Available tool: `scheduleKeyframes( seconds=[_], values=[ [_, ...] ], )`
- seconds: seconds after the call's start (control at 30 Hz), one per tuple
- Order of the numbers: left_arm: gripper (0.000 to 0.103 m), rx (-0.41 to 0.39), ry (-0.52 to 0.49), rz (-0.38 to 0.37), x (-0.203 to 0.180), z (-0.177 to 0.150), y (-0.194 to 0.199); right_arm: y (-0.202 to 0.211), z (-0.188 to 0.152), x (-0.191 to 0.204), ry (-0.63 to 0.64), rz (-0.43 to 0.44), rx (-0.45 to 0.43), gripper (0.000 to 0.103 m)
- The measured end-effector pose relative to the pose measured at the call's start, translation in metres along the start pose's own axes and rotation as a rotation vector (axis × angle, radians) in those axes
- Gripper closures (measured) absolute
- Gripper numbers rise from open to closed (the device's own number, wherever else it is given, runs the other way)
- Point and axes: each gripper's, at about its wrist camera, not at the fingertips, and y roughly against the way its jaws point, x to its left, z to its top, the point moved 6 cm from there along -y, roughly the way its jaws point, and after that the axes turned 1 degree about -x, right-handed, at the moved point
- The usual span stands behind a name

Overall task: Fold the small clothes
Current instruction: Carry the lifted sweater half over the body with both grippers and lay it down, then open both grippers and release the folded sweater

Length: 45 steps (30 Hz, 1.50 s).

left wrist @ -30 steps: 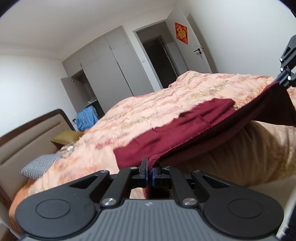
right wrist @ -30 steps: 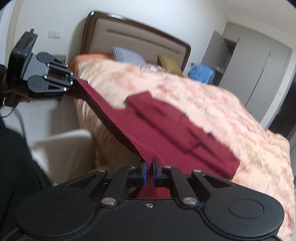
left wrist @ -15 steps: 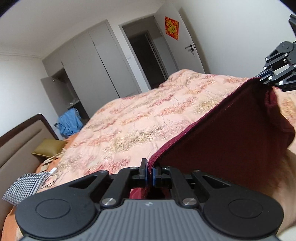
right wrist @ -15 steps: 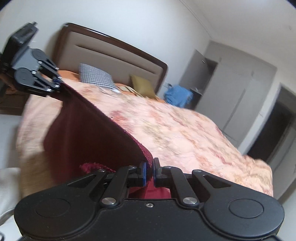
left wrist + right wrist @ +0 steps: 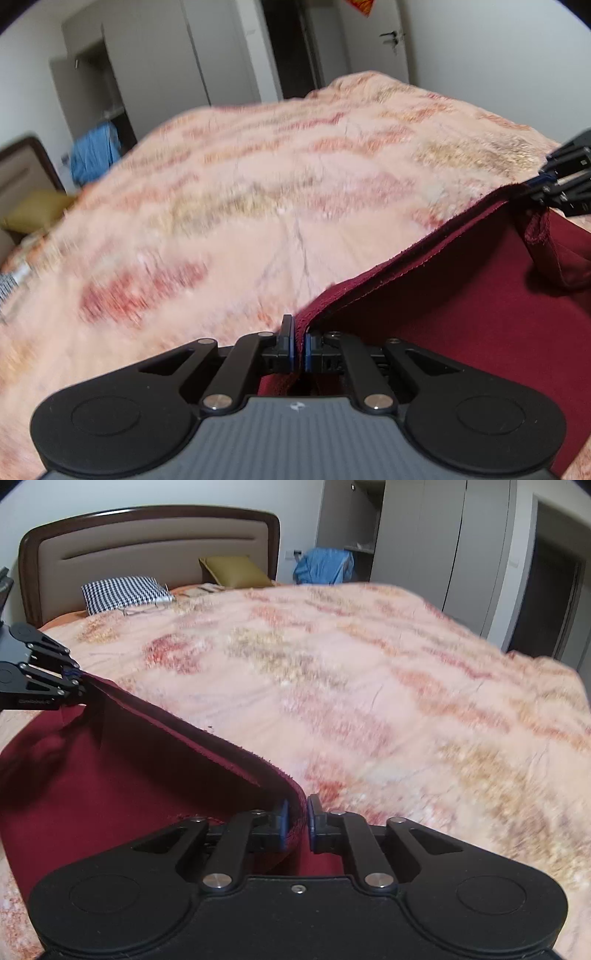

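Since the earlier frames both grippers have carried the dark red knit garment's edge across the peach floral bedspread, folding it over.

Left wrist view: the left gripper point(image 5: 299, 349) stays clamped on the dark red knit garment point(image 5: 461, 314), whose hem runs ahead and rightward over the peach floral bedspread point(image 5: 240, 192).

Right wrist view: the right gripper point(image 5: 295, 821) is opening, the hem between its jaws but no longer pinched. The rest of the cloth lies left of it. Best lay the edge flat before letting go.
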Motion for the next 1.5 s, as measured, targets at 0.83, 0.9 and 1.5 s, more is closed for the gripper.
scheduleKeyframes(
  seconds=[0.83,0.9,1.5],
  values=[
    [0.004,-0.031,0.341,0.050,0.012,-0.082,0.023,0.033,-0.094,0.032,0.052,-0.235,-0.109,0.001],
    [0.002,-0.034,0.345,0.054,0.011,-0.084,0.020,0.033,-0.091,0.012,-0.053,-0.276,-0.141,0.001],
    [0.001,-0.048,0.365,0.056,0.009,-0.090,0.016,0.020,-0.120,-0.059,-0.425,-0.429,-0.099,0.001]
  ],
)
